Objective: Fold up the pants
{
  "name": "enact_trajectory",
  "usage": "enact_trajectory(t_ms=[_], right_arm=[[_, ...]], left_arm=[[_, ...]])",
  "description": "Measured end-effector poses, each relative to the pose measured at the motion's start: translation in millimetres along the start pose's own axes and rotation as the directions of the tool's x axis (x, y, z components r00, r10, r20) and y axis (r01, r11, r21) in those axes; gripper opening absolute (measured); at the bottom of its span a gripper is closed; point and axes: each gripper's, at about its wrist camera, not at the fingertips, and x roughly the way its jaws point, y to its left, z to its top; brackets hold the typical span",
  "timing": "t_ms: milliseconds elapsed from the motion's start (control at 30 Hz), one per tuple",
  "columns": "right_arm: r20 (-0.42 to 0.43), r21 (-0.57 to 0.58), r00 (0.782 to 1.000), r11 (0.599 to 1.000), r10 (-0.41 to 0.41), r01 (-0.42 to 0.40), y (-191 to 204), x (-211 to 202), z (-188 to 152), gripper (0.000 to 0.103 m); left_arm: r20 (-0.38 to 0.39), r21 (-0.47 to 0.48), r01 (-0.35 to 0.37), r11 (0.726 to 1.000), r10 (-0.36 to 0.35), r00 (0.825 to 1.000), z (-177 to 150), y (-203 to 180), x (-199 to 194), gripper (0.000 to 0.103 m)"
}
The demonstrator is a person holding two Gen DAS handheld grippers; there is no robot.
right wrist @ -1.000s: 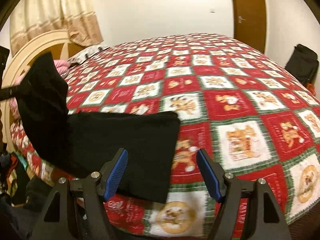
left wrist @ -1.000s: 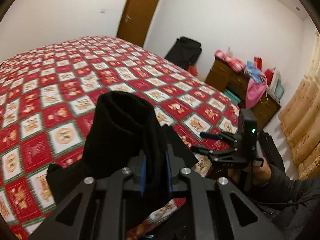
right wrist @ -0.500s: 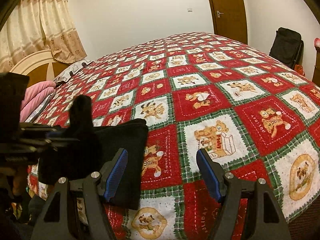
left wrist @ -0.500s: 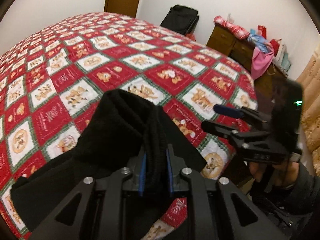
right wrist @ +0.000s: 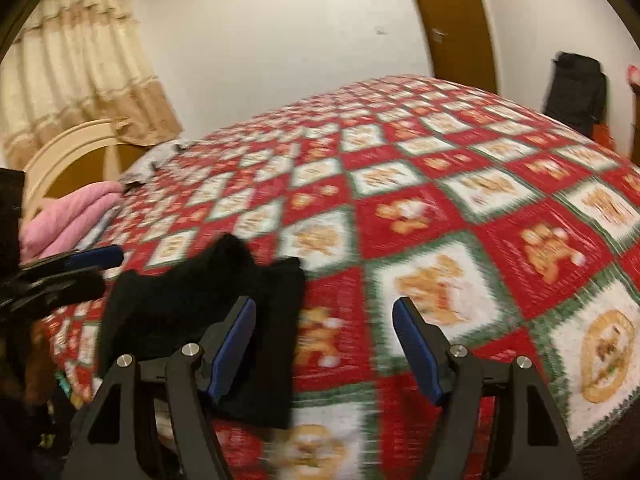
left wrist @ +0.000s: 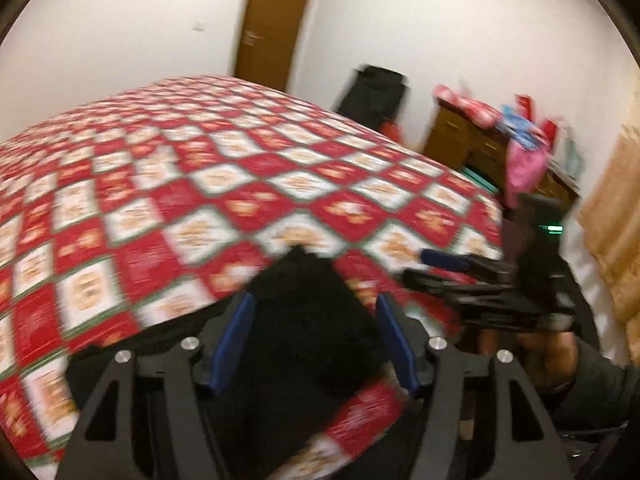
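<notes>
The black pants (left wrist: 304,328) lie folded in a lumpy stack at the near edge of the bed; they also show in the right wrist view (right wrist: 192,308). My left gripper (left wrist: 316,336) is open, its blue pads either side of the pants' raised fold, not gripping it. My right gripper (right wrist: 324,344) is open and empty, just right of the pants over the quilt. The right gripper also shows in the left wrist view (left wrist: 436,268), and the left gripper in the right wrist view (right wrist: 92,268). Both views are motion-blurred.
A red, white and green checked quilt (right wrist: 460,200) covers the bed. A pink blanket (right wrist: 68,216) and a headboard (right wrist: 72,148) are at the left. A black bag (left wrist: 376,92) and a cluttered wooden dresser (left wrist: 500,144) stand by the far wall, near a brown door (left wrist: 276,24).
My left gripper has opened and let go of the pants' fold, which has dropped onto the stack. Both cameras have tilted up and are moving.
</notes>
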Motion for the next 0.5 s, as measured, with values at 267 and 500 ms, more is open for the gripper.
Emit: enact_trajectory(t_ms=[267,500], right_arm=[[-0.081,-0.196,0.987,0.969,0.136,-0.150,80,25,-4,0.072],[-0.196,-0.271,0.981,0.962,-0.014,-0.041,80,53,-24,0.016]], left_arm=[[-0.018,-0.175,-0.203,0.963,0.203,0.979,-42,80,-14,0.075],[-0.061,-0.099,-0.343,0.934,0.338,0.939,-59,79,8,0.075]])
